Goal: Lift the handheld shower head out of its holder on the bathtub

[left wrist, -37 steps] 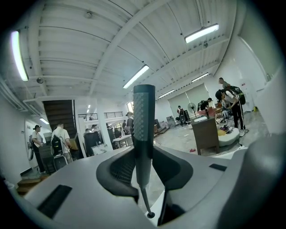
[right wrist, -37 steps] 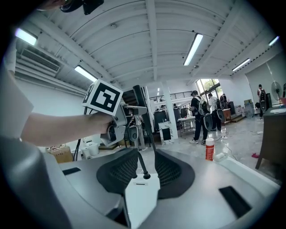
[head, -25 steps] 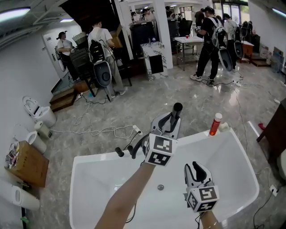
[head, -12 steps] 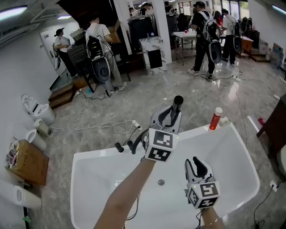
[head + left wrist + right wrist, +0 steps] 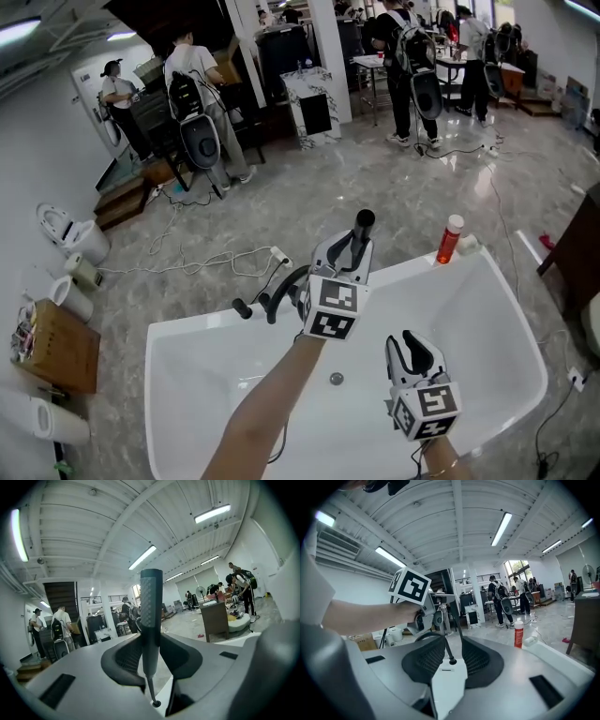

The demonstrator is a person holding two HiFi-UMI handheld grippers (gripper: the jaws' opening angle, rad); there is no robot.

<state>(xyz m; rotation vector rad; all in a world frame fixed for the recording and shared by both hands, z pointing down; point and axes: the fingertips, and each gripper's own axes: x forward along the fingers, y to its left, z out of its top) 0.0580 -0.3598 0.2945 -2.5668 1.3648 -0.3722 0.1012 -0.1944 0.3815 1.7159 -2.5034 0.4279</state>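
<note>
**Left gripper view:** left tool [image 5: 151, 654] clamped on the dark grey, mesh-textured cylindrical shower head handle [image 5: 151, 606], held upright.
**Head view:** the handle rises above the far rim of the glossy white bathtub [image 5: 187, 370]. A red cylindrical bottle [image 5: 451, 238] stands on that rim.
**Right gripper view:** right tool [image 5: 447, 660], jaws apart, empty.

Fluorescent ceiling tubes [image 5: 212, 513] lit the scene brightly and evenly, with daylight at a far window [image 5: 516, 566]. Soft glare sat on the marble floor [image 5: 375, 187] and white bathtub [image 5: 469, 337]. Both gripper views bowed strongly, their corners black.
</note>
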